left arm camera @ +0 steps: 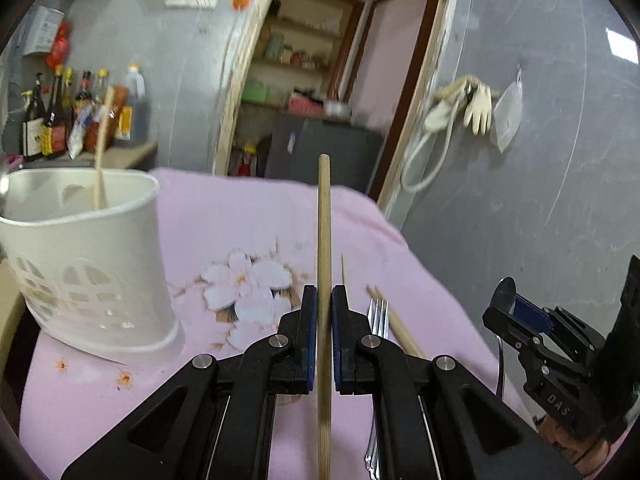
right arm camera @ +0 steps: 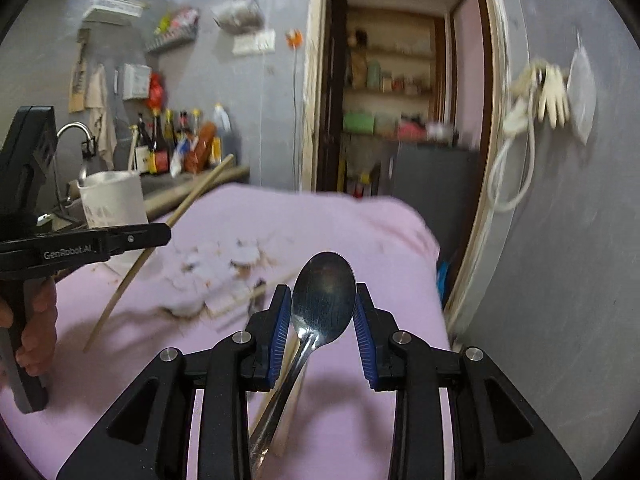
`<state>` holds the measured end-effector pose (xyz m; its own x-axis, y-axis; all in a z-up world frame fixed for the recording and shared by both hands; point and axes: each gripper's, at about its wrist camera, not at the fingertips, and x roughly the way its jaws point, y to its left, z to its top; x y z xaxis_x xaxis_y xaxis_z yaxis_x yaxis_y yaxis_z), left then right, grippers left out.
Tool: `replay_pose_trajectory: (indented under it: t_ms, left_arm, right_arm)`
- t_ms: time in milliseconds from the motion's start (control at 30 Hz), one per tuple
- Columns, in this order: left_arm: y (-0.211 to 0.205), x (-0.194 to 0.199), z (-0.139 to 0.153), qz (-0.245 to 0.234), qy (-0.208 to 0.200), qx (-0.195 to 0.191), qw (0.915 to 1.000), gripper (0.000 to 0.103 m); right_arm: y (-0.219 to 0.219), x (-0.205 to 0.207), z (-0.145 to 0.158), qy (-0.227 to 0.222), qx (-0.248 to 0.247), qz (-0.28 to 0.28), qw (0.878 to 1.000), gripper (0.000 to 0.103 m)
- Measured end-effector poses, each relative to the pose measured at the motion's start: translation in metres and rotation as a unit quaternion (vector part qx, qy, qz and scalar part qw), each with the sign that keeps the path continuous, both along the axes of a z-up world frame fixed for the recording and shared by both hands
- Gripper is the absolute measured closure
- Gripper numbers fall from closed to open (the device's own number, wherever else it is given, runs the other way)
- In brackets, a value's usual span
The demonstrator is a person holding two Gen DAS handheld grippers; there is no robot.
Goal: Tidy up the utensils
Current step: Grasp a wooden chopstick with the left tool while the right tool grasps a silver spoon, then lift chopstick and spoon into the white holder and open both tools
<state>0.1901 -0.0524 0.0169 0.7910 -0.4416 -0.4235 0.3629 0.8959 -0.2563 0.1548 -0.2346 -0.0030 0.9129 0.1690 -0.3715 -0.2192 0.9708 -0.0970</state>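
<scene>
Two tongs (left arm camera: 324, 308) (right arm camera: 322, 316), chopstick (left arm camera: 324, 240), apparently spoon (right arm camera: 324, 284).

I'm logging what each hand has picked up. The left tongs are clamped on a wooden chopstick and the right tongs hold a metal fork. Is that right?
Not quite. The left tongs are indeed clamped on a wooden chopstick, but the right tongs hold a metal spoon, not a fork, as the right wrist view shows. The fork lies on the pink cloth in the left wrist view.
</scene>
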Motion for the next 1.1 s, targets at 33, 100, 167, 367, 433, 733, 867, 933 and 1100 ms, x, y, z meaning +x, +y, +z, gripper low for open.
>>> replay_pose_trajectory:
  t_ms: [33, 100, 167, 367, 433, 733, 867, 933, 1100]
  left_arm:
    - [0.003, -0.003, 0.003, 0.004, -0.009, -0.004, 0.9999, 0.099]
    - [0.006, -0.008, 0.01, 0.015, -0.036, -0.011, 0.9992, 0.099]
    - [0.01, -0.014, 0.019, 0.026, -0.065, -0.015, 0.9974, 0.099]
    - [0.028, -0.023, 0.049, 0.059, -0.144, -0.026, 0.9874, 0.099]
    - [0.039, -0.028, 0.06, 0.074, -0.17, -0.027, 0.9822, 0.099]
    - [0.117, -0.019, 0.1, 0.15, -0.221, -0.059, 0.962, 0.099]
    - [0.173, -0.009, 0.115, 0.188, -0.21, -0.107, 0.9534, 0.099]
    - [0.194, -0.007, 0.117, 0.21, -0.21, -0.124, 0.9469, 0.099]
    - [0.238, 0.008, 0.114, 0.259, -0.219, -0.147, 0.9291, 0.099]
  right_arm:
    - [0.003, -0.002, 0.003, -0.015, -0.002, 0.0, 1.0, 0.074]
    - [0.008, -0.005, 0.011, -0.039, -0.003, 0.003, 0.999, 0.074]
    - [0.012, -0.005, 0.018, -0.058, -0.002, 0.006, 0.998, 0.074]
    - [0.035, 0.001, 0.053, -0.123, 0.013, 0.026, 0.992, 0.074]
    - [0.049, 0.004, 0.067, -0.151, 0.015, 0.033, 0.988, 0.074]
    - [0.099, 0.029, 0.109, -0.206, 0.075, 0.063, 0.974, 0.074]
    - [0.123, 0.043, 0.119, -0.211, 0.106, 0.081, 0.968, 0.074]
    - [0.136, 0.049, 0.122, -0.216, 0.117, 0.09, 0.965, 0.074]
    - [0.171, 0.061, 0.118, -0.227, 0.119, 0.099, 0.962, 0.074]
